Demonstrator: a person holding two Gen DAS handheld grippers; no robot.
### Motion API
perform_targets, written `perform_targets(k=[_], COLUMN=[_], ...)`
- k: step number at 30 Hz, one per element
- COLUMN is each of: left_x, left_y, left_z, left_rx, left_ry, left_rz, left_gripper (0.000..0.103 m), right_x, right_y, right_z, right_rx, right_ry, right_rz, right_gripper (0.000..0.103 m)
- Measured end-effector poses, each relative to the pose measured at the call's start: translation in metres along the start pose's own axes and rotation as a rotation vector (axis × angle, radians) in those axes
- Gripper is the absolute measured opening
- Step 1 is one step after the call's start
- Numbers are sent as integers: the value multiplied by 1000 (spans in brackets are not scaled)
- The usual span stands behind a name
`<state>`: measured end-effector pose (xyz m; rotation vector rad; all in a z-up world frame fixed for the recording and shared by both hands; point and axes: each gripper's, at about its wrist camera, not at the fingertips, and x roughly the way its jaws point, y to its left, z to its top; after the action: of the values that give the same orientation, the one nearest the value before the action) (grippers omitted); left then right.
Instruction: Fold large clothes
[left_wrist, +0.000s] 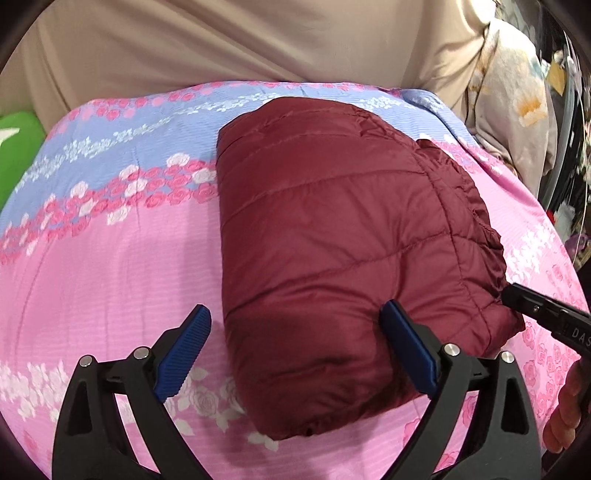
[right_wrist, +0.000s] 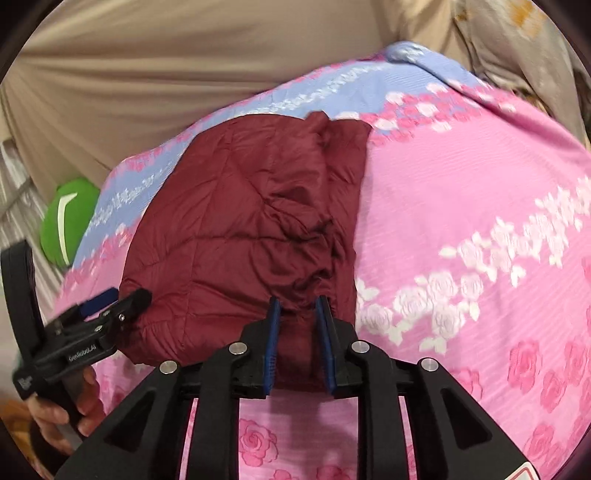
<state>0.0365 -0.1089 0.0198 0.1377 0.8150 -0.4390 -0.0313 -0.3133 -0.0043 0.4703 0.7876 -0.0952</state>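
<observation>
A maroon quilted jacket lies folded into a thick bundle on the pink and blue floral bedspread. My left gripper is open, its jaws wide apart around the bundle's near left corner; the right finger touches the fabric. In the right wrist view my right gripper is shut on the near edge of the jacket, with fabric bunched between the blue pads. The right gripper's tip also shows in the left wrist view at the bundle's right corner. The left gripper shows at the left of the right wrist view.
A beige curtain hangs behind the bed. A green cushion lies at the far left edge. Patterned cloth and dark clutter stand at the right. Bare bedspread spreads to the right of the jacket.
</observation>
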Motion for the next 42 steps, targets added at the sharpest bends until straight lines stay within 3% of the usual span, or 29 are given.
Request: perform_targets(k=[1,5,10,14,15,19,20,23,27,32,33,34,35,37,39,40,42], left_x=[-1,-9,-32,-23,-20,-14,-11,-5,-10,-13,-12,-10,-10,-11,-8,-6,-12], left_y=[1,6,10,14,15,17,19,26,28,28,29,29,29,29,30,31,28], left_z=[-2,-12,-31,-43,-44,-49,-51,-55,-53,-51,-50,-50,-50,-50,-52,-53,-52], left_rx=[-8,-21,-25,0,1,30,41,27,8,5,0,-3,-7,-2,-9,-14,9], left_ry=[0,-12,-31,9,13,12,16,40,15,3,12,25,30,28,53,63,82], left_rz=[-5,-10,-39,-41,-42,-5,21,4,-15,-59,-85,-116,-120,-117,-131,-132,-134], left_gripper=[92,92,92,91,92,89,87,84,71,51,41,30,30,25,25,25,25], right_x=[-2,-17,-23,-14,-9,3,1,-9,-10,-8,-6,-4,-4,-15,-25,-15,10], right_y=[-1,-1,-7,-14,-13,-9,-8,-2,6,6,3,1,0,0,3,-2,-13], right_z=[-3,-14,-22,-24,-24,-23,-23,-25,-30,-26,-23,-19,-17,-18,-24,-28,-33], right_rx=[14,52,100,171,171,182,180,167,136,135,148,152,146,122,59,55,71], right_ry=[1,-30,-33,-26,-17,-23,-34,-74,-83,-60,-57,-52,-57,-103,-146,-108,10], right_rz=[8,23,24,69,69,45,37,26,-5,29,50,59,61,68,18,-28,-24], right_gripper=[22,48,53,53,52,15,11,8,9,32,32,17,9,5,4,5,6])
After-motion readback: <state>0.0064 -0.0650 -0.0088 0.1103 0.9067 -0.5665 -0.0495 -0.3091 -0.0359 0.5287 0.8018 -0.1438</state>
